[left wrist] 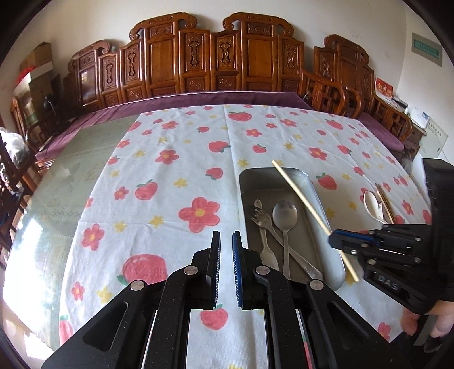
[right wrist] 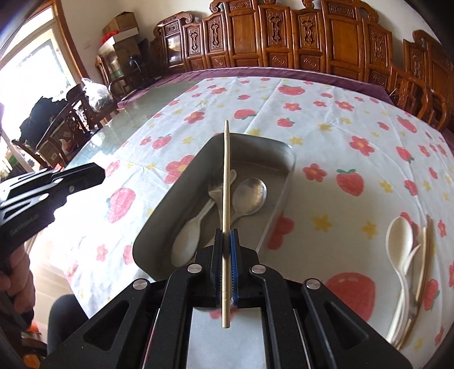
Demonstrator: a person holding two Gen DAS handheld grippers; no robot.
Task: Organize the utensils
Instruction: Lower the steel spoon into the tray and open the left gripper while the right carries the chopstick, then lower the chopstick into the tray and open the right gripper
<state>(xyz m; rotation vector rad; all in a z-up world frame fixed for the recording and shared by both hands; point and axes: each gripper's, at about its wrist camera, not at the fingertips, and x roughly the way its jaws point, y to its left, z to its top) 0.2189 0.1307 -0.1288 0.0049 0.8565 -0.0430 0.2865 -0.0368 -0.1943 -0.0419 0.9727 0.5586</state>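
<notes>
A metal tray (left wrist: 327, 195) (right wrist: 286, 170) sits on the flowered cloth and holds a steel spoon (left wrist: 285, 215) (right wrist: 251, 195), a fork (left wrist: 261, 220) (right wrist: 217, 188) and another utensil under them. My right gripper (right wrist: 226, 235) (left wrist: 334, 241) is shut on a pale wooden chopstick (right wrist: 226, 176) (left wrist: 300, 193) and holds it in the air over the tray. My left gripper (left wrist: 226, 238) hovers over the cloth left of the tray, its jaws a narrow gap apart with nothing between them. White spoons (right wrist: 400, 238) (left wrist: 371, 203) and more chopsticks (right wrist: 425, 255) (left wrist: 384, 201) lie on the cloth right of the tray.
The table has a glass top (left wrist: 56, 198) beyond the cloth's left edge. A carved wooden bench (left wrist: 198, 56) with a purple cushion runs along the far side. Chairs and boxes (right wrist: 119, 25) stand at the left.
</notes>
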